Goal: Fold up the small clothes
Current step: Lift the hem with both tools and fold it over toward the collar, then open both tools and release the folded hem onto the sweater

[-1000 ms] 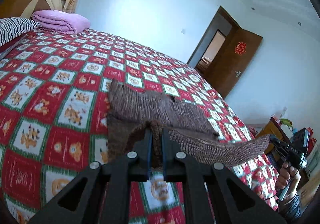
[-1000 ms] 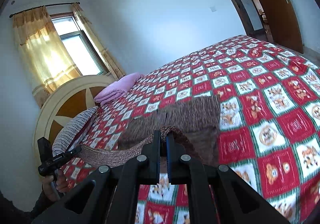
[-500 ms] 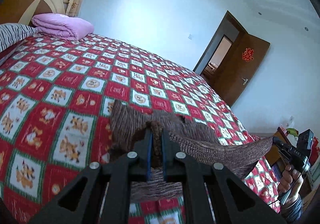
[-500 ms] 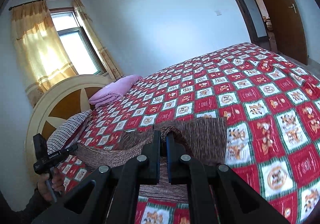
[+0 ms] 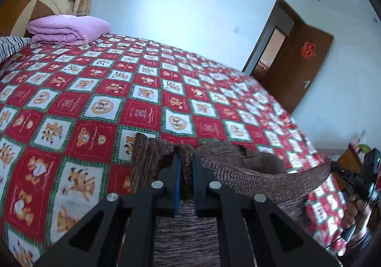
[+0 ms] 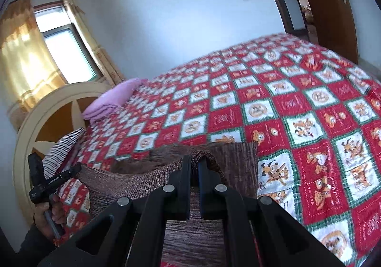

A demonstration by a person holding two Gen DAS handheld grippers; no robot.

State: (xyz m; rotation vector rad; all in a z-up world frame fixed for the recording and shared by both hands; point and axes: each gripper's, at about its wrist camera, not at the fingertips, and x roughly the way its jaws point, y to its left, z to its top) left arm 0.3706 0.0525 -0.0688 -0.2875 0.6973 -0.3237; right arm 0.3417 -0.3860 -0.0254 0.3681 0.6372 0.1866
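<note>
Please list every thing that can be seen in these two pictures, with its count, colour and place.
Brown knitted garment: one, brown, on the bedspread, one edge lifted between both grippers.
Checked bedspread with bear pictures: one, red, white and green, covers the bed.
Folded quilt: one, lilac, near the headboard.
Striped pillow: one, black and white, beside the headboard.
Rounded headboard: one, cream and brown.
Curtains: yellow, at the window.
Wooden door: one, brown, open.
Left gripper: black, shut on the garment.
Right gripper: black, shut on the garment.

place: home bedroom | evidence: bed (image 5: 147, 90) with checked quilt; folded purple blanket (image 5: 69, 28) by its headboard (image 6: 47, 124); curtained window (image 6: 64, 54) behind
</note>
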